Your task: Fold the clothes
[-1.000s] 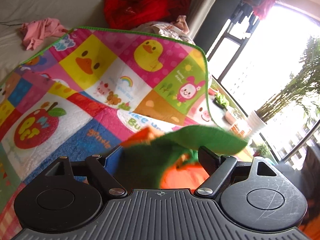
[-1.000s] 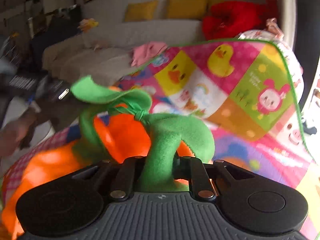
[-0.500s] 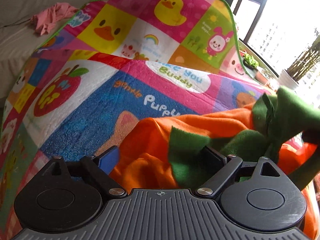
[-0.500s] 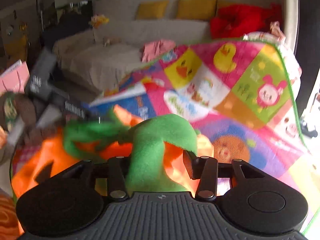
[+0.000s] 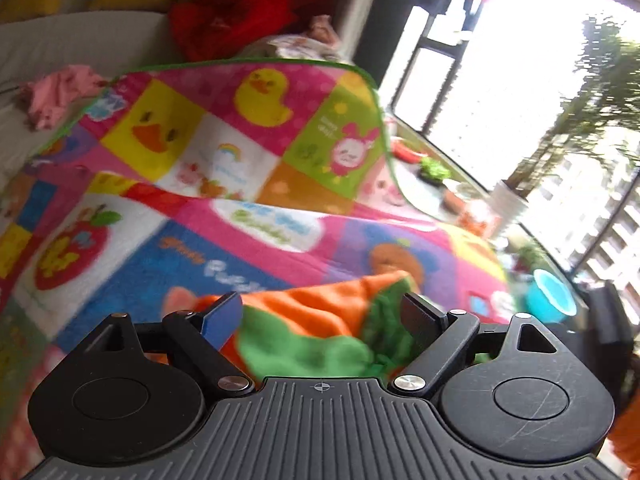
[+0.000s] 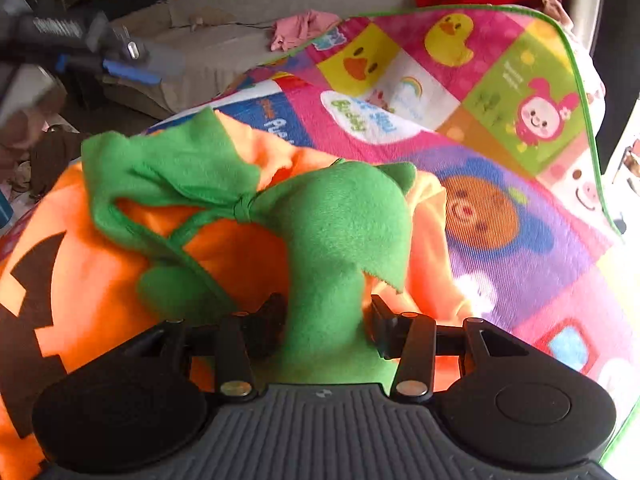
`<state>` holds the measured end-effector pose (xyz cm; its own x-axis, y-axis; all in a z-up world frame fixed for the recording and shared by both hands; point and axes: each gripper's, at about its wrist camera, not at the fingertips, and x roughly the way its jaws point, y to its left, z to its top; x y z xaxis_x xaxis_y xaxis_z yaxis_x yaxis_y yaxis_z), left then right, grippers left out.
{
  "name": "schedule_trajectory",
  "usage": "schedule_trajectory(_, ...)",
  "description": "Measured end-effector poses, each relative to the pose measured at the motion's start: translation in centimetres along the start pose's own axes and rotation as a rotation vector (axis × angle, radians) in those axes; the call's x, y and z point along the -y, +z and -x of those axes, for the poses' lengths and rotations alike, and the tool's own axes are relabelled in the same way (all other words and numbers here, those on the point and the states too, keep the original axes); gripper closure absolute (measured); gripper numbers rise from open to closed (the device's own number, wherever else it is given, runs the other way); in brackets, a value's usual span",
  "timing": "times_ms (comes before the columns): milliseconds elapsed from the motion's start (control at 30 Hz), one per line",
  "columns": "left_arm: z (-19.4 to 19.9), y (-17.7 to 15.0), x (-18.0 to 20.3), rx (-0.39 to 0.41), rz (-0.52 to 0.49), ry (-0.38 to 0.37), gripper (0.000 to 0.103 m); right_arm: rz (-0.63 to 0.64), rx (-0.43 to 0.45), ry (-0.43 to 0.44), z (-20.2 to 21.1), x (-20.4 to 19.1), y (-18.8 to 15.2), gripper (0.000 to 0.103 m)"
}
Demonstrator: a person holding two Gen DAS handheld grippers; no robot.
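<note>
An orange fleece pumpkin costume [image 6: 100, 264] with a green leaf collar [image 6: 336, 220] and black face patches lies on a colourful cartoon play mat [image 6: 500, 128]. My right gripper [image 6: 328, 320] has its jaws apart with the green collar lying between them. My left gripper [image 5: 320, 312] is open above the costume's orange and green edge [image 5: 320, 320]. The left gripper also shows at the upper left of the right wrist view [image 6: 120, 60], raised off the costume.
A pale sofa [image 5: 80, 40] stands behind the mat with a pink garment [image 5: 60, 92], a red garment [image 5: 240, 16] and yellow cushions. A bright window with plants and a teal bowl [image 5: 548, 296] is to the right.
My left gripper has let go of the costume and lifted away. My right gripper's jaws have opened around the green collar. The costume has dropped flat onto the mat.
</note>
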<state>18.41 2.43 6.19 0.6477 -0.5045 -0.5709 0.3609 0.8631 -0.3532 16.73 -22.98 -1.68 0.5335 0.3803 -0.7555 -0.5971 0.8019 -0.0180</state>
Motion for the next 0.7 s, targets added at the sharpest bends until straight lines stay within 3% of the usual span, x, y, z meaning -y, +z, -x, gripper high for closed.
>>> schedule_trajectory(100, -1.3, -1.9, 2.4, -0.087, -0.031, -0.116, 0.016, 0.012, 0.025, -0.008, 1.0, -0.2, -0.2, 0.058)
schedule_trajectory(267, -4.5, -4.8, 1.4, -0.189, -0.010, -0.005, 0.019, 0.002, 0.102, -0.019, 4.4, 1.4, -0.1, 0.034)
schedule_trajectory(367, -5.5, -5.5, 0.4, -0.224, 0.021, 0.021, 0.019, -0.042, 0.180, -0.012, 6.8, 2.7, 0.6, 0.027)
schedule_trajectory(500, -5.8, -5.7, 0.2, -0.227, 0.021, 0.018, 0.017, -0.106, 0.277, -0.001, 7.6, 3.6, 2.5, 0.028)
schedule_trajectory(533, -5.8, -5.7, 0.2, -0.225, 0.027, 0.018, 0.017, -0.110, 0.282, 0.002, 7.1, 3.5, 3.1, 0.035)
schedule_trajectory(567, -5.7, -5.8, 0.1, -0.222, 0.032, 0.017, 0.017, -0.108, 0.277, 0.009, 6.4, 3.3, 3.6, 0.045)
schedule_trajectory(700, -5.0, -5.7, -0.1, -0.207, 0.059, 0.023, 0.017, -0.061, 0.186, 0.042, 2.4, 1.9, 4.1, 0.052)
